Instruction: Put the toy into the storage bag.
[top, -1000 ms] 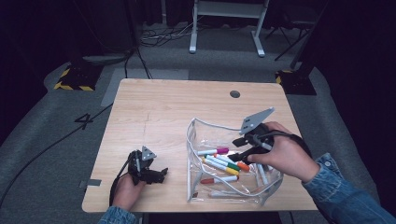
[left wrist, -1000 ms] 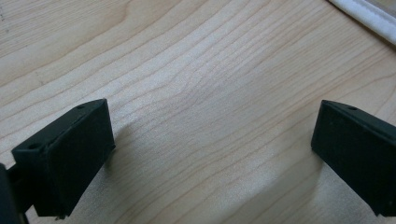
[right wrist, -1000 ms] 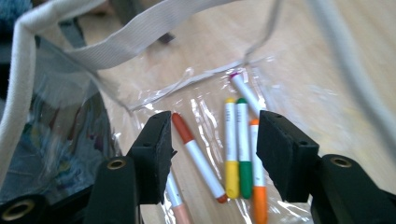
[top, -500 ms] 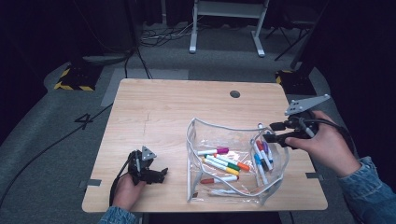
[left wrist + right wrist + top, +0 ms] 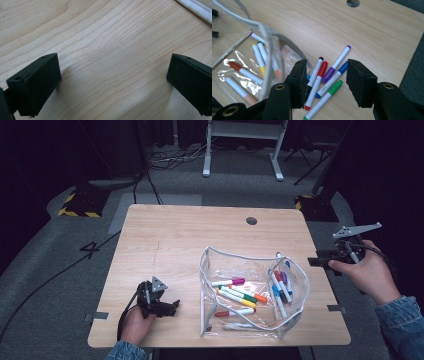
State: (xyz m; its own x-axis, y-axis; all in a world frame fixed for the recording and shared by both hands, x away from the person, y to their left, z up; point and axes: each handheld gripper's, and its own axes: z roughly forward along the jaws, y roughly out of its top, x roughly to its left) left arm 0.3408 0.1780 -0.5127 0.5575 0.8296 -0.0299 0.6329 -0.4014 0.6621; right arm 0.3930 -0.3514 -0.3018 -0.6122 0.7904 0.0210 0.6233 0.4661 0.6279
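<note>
- The right gripper [image 5: 322,261] has pulled back from over the pouch [image 5: 202,275] and now sits out past the right edge of the desk [image 5: 190,235], pointing back across at the pouch.
- Its jaws have just been closing. They stand about half open with nothing between them, so the hand comes away empty.
- Just ahead of the right gripper lie a purple, a blue, a red and a green marker [image 5: 329,75], bunched side by side at the near end of the pouch. I can't tell whether they rest inside the clear plastic or on bare wood at its mouth.
- Farther ahead of the right gripper, more markers [image 5: 239,294] lie scattered flat inside the pouch, whose white rim stands up in a loose open loop.
- The left gripper [image 5: 167,306] has kept still. It rests low on the desk with its jaws wide open over bare wood, and the pouch rim [image 5: 195,7] is off to its far right, not touching it.
- My read: this is a pause between markers. Neither gripper holds the pouch, so it may slide at the next reach unless the left one steadies the rim.
</note>
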